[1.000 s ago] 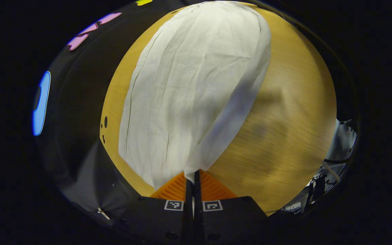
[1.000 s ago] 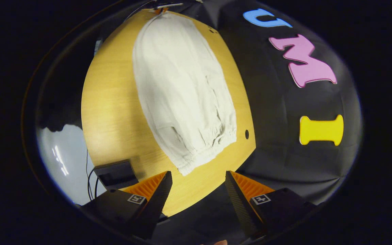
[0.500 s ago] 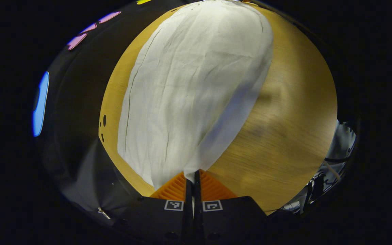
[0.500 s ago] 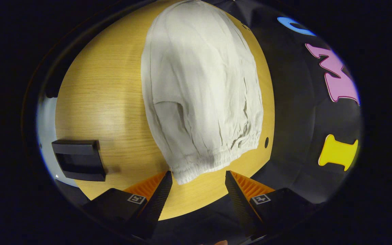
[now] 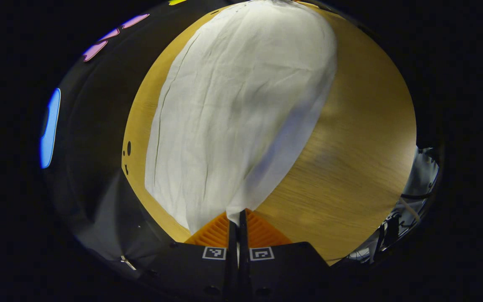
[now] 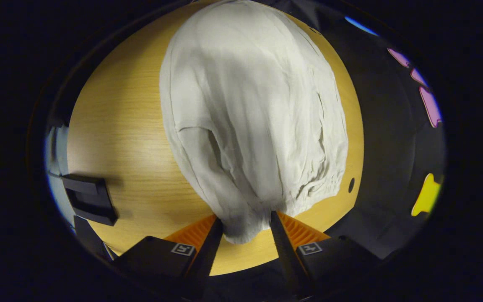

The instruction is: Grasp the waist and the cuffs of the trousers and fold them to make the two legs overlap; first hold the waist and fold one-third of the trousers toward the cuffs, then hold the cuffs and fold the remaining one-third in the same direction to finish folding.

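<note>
Left gripper fingers clenched tight on a pinch of the trousers at the cuff end. Right gripper fingers spread apart, straddling the gathered waist corner, not pinching yet. Trousers lying flat along the table, black box off beside the waist.

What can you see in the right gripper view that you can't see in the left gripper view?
The right gripper view has the gathered waist of the trousers, sitting between the open fingers of the right claw, and a black box at the table's edge. The left gripper view has the left claw pinched shut on a corner of the trousers, and cables past the table. Both have the pale trousers lying on the wooden table.
</note>
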Motion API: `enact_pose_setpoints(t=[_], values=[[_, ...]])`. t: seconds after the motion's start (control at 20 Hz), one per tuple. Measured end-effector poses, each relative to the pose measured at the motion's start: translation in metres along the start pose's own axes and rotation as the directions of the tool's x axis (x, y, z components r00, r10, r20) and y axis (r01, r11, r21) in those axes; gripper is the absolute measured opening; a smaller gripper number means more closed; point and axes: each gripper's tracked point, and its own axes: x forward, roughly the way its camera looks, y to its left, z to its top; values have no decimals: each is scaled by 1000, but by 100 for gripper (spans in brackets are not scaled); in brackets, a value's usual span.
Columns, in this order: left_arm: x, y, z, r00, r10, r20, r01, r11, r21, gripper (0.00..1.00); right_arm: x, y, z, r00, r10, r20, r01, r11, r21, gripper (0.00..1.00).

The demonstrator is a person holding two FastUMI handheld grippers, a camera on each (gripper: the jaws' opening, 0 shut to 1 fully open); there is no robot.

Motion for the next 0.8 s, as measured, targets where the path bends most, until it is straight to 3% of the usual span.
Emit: enact_pose_setpoints(t=[0.05, 0.1, 0.15, 0.3, 0.4, 0.45, 0.5, 0.6, 0.8], values=[[0, 0, 0, 1000, 8, -7, -8, 1000, 1, 6, -1, 0, 1, 1000, -12, -7, 12, 1000, 25, 46], [0, 0, -1, 1000, 23, -21, -22, 1000, 12, 6, 1, -6, 2, 999, -39, -7, 40, 999, 16, 42], [-1, -1, 1, 999, 38, -28, -37, 999, 34, 6, 2, -9, 1, 998, -57, -16, 57, 998, -4, 29], [0, 0, 0, 999, 50, -20, -50, 998, 24, 6, 7, -6, 0, 998, -37, -45, 38, 999, 19, 18], [1, 0, -4, 1000, 3, -20, -4, 1000, -23, 6, 5, -3, 4, 999, 25, -27, -23, 997, 71, 13], [3, -1, -6, 999, -29, -22, 28, 999, -41, 6, 5, -4, 3, 999, 47, -23, -45, 997, 68, 2], [3, -2, -5, 998, -64, -22, 63, 996, -62, 6, 7, -6, 3, 998, 60, -21, -59, 997, 52, 13], [-1, -6, -1, 993, -116, -28, 113, 988, -103, 6, 4, -4, 7, 996, 87, -12, -87, 996, 33, 13], [-7, -15, -5, 977, -214, -22, 209, 968, -140, 6, -10, -9, 15, 981, 187, 56, -194, 968, 160, 13]])
